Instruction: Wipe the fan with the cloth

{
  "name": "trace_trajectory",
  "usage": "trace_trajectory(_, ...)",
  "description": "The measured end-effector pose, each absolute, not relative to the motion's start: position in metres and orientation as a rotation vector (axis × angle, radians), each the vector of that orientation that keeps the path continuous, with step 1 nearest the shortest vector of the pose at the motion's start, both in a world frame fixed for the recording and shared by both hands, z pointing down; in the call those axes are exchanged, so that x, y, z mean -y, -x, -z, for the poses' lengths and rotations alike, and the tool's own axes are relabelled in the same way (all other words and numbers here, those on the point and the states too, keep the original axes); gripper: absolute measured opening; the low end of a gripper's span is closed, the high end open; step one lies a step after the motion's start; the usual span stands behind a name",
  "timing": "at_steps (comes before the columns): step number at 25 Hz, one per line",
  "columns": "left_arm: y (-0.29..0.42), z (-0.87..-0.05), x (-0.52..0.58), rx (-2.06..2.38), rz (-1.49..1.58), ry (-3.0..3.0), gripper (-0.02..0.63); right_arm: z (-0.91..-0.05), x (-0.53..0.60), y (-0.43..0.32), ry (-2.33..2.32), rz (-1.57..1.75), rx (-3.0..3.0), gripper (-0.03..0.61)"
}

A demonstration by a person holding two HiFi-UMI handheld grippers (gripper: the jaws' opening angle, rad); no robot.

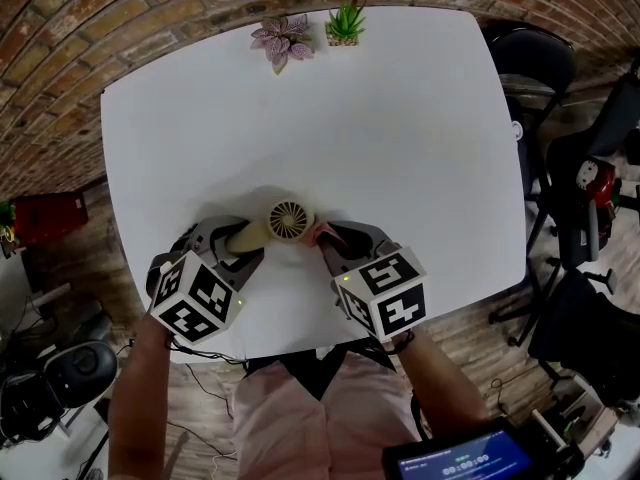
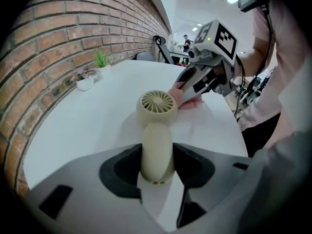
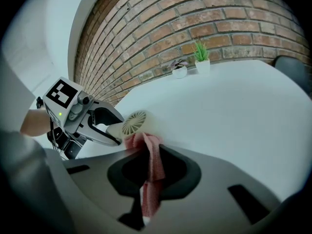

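Observation:
A small cream hand-held fan (image 1: 286, 220) lies over the near part of the white table (image 1: 320, 108), its round grille (image 2: 157, 102) facing up. My left gripper (image 2: 157, 164) is shut on the fan's handle (image 2: 156, 152); it shows at the lower left in the head view (image 1: 240, 240). My right gripper (image 3: 148, 172) is shut on a red-and-white cloth (image 3: 151, 172). The cloth's bunched end (image 2: 187, 100) presses against the right side of the fan's head (image 3: 134, 123). In the head view the right gripper (image 1: 330, 240) meets the fan from the right.
Two small potted plants (image 1: 283, 41) (image 1: 344, 24) stand at the table's far edge by the brick wall (image 3: 204, 18). Black chairs (image 1: 530, 68) and gear stand to the right of the table. A tablet (image 1: 465, 458) sits by the person's lap.

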State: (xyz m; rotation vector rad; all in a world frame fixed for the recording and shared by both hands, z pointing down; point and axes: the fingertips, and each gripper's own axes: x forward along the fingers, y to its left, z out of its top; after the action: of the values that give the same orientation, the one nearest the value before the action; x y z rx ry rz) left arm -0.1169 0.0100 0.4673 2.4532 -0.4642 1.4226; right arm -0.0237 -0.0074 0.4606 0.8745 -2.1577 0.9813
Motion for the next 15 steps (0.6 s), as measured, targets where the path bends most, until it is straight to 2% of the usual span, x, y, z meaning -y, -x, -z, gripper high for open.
trace_trajectory(15,0.1201,-0.4695,-0.0151,0.113,-1.626,-2.51,0.195,-0.4614,0.0039,0.0205,-0.78,-0.916,2.167,0.031)
